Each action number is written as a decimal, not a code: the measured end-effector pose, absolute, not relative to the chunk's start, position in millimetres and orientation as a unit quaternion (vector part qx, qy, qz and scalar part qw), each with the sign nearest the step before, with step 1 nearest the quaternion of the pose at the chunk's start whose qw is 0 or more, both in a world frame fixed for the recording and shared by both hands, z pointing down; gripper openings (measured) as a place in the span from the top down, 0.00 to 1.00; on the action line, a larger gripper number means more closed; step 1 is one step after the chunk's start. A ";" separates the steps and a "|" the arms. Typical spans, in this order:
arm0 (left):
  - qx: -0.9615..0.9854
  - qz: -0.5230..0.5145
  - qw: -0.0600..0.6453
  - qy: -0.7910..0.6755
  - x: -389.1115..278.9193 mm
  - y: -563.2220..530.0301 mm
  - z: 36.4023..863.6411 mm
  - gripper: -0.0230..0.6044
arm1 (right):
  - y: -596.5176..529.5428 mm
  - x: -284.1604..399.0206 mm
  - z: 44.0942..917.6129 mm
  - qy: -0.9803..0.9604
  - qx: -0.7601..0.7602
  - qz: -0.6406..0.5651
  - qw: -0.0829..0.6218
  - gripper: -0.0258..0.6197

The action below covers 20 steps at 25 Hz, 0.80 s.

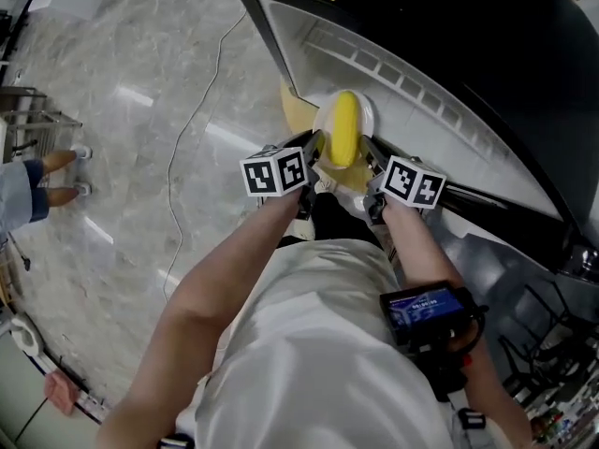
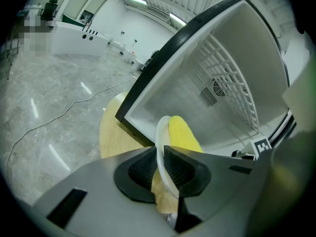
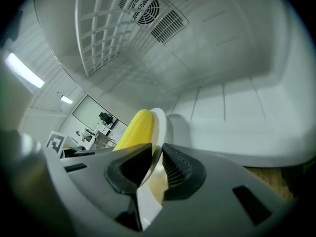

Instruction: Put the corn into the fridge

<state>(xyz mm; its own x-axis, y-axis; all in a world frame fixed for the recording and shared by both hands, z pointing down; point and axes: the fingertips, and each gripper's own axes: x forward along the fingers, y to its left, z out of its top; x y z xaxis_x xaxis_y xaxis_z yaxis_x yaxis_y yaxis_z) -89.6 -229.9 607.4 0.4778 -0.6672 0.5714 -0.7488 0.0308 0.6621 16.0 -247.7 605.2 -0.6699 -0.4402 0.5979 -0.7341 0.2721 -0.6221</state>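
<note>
**A:** What sort of room is it?

**B:** A pale marble floor (image 1: 122,82) with a thin cable (image 1: 192,129) trailing over it. An open fridge (image 1: 440,110), white inside, stands right in front of the person.

**A:** And nearest the camera?

**B:** The two grippers, held side by side. The left gripper (image 2: 160,164) has its jaws closed on one rim of a white plate (image 1: 364,110). The right gripper (image 3: 154,164) pinches the opposite rim the same way.

**A:** Where's the corn?

**B:** The corn (image 1: 344,129), a yellow cob, lies on that plate between the two grippers. It lies lengthwise, pointing away from the person. The plate sits at the fridge's open front, above a round wooden surface (image 2: 111,132) that shows at the fridge's lower edge. I cannot tell whether the plate touches the fridge floor.

**A:** And further in?

**B:** A white wire rack (image 2: 232,78) stands against the inner wall, with a round fan vent (image 2: 216,89) behind it. Off to the left, far across the floor, there is a long white counter (image 2: 74,41).
</note>
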 end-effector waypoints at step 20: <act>0.698 0.038 0.472 -0.536 -81.0 -269.3 616.0 0.88 | -291.5 22.1 608.5 -0.780 0.427 0.421 0.179 0.87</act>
